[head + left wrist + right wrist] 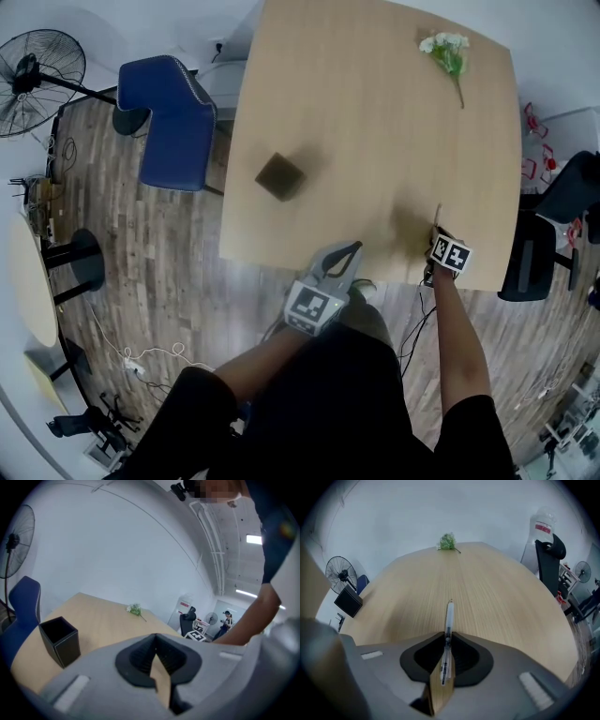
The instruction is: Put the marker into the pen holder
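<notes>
**A:** What does the right gripper (447,637) have, closest in?

**B:** The marker (449,620). The jaws are pressed in on its barrel, with only the pen's width between them. The rest of the pen sticks straight out ahead of the tips over the table (366,122). I can't tell whether its far end touches the wood.

**A:** And the left gripper (156,641)?

**B:** Its jaws are brought together at the tips with nothing between them. It sits to the left of the right gripper, just off the table's near edge.

**A:** Where is the pen holder (280,176) from there?

**B:** It stands upright on the table, ahead of the right gripper and well off to its left. From the left gripper it is ahead and slightly left. It is a dark square box with an open top.

**A:** Anything farther out?

**B:** A small sprig of flowers (448,52) lies near the table's far edge, straight ahead of the right gripper. A blue chair (178,122) stands past the table's left side, and a floor fan (33,80) beyond that.
</notes>
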`<state>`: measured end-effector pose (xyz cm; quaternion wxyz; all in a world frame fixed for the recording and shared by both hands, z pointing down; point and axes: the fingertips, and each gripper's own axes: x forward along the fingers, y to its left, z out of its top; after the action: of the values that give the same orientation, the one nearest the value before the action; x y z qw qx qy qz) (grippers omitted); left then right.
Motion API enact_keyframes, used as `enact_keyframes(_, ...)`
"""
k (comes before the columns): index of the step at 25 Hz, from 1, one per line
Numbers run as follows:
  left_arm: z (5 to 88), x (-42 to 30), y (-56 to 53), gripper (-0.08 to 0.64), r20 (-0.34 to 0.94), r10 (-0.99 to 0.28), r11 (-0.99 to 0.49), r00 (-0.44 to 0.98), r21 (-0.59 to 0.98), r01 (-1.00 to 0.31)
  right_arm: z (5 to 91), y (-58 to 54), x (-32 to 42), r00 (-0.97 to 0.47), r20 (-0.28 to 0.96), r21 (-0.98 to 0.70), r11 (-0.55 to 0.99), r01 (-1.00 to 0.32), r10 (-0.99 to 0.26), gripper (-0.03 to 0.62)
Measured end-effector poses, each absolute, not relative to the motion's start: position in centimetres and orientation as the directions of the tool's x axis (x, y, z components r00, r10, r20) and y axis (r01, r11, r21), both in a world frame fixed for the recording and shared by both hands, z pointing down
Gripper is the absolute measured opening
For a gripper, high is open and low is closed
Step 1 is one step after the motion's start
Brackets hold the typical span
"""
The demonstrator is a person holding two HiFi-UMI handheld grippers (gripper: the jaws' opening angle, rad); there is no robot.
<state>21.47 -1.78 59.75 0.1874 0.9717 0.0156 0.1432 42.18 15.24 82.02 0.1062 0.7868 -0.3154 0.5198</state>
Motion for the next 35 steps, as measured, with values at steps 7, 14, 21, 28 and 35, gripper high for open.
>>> enact_keyframes(7, 58.1, 20.6, -5.3, 0.003, 0.263, 0.059, -0.935, 0.963, 0.353, -0.039, 80.6, 13.7, 39.8, 0.248, 0.88, -0.183, -0.772, -0.608, -0.405, 0.048)
enact_keyframes(14, 56.3, 17.2, -9.9, 0.003, 0.219, -0.01, -0.936, 0.976, 0.341, -0.086, 77.7, 8.0, 35.2, 0.241, 0.847, -0.218, -0.722, -0.657, -0.474, 0.048)
enact_keyframes(21, 54.5, 13.3, -13.3, 0.003, 0.201, -0.06, -0.941, 0.978, 0.316, -0.123, 73.0, 1.2, 29.9, 0.207, 0.772, -0.274, -0.607, -0.746, -0.602, 0.048)
enact_keyframes(28, 54.7, 8.7, -16.3, 0.003, 0.218, -0.168, -0.919, 0.961, 0.319, -0.232, 68.0, -6.0, 23.7, 0.115, 0.685, -0.328, -0.445, -0.833, -0.72, 0.048)
enact_keyframes(35, 54.5, 6.4, -18.7, 0.003, 0.206, -0.255, -0.896, 0.945, 0.316, -0.311, 66.1, -12.1, 20.1, 0.039, 0.634, -0.371, -0.348, -0.861, -0.773, 0.048)
